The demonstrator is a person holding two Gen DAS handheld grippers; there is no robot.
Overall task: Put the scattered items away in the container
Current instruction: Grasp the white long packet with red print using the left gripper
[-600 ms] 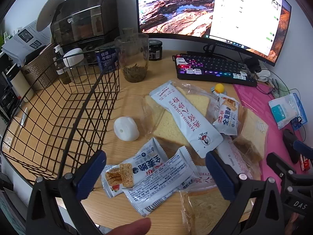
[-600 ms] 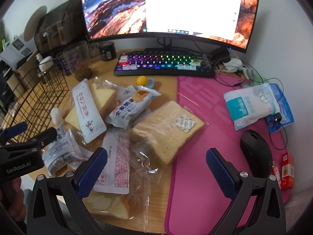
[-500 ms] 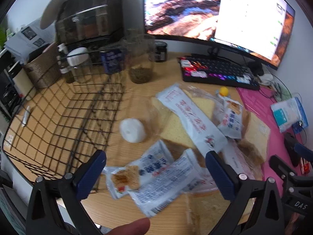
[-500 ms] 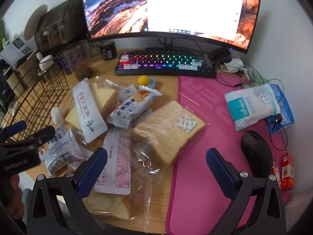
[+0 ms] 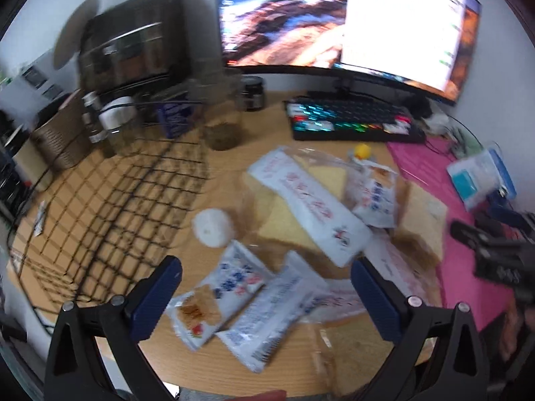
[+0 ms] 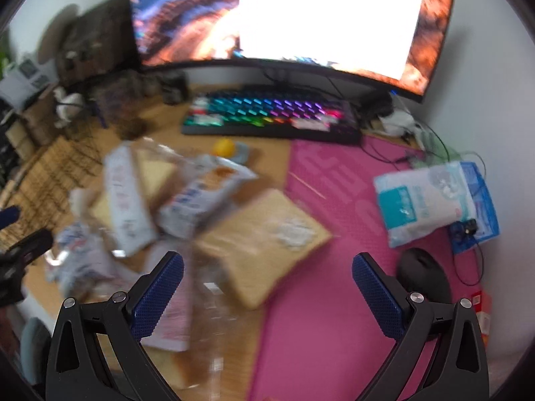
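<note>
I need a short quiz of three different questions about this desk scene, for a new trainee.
1. True or false: the left claw holds a snack packet.
2. On which side of the bagged bread stands the wire basket: the left or the right?
3. The black mouse rests on: A) the pink mat, B) the keyboard, C) the bare wood.

Key: 1 false, both claws are open and empty; 2 the left; 3 A.
</note>
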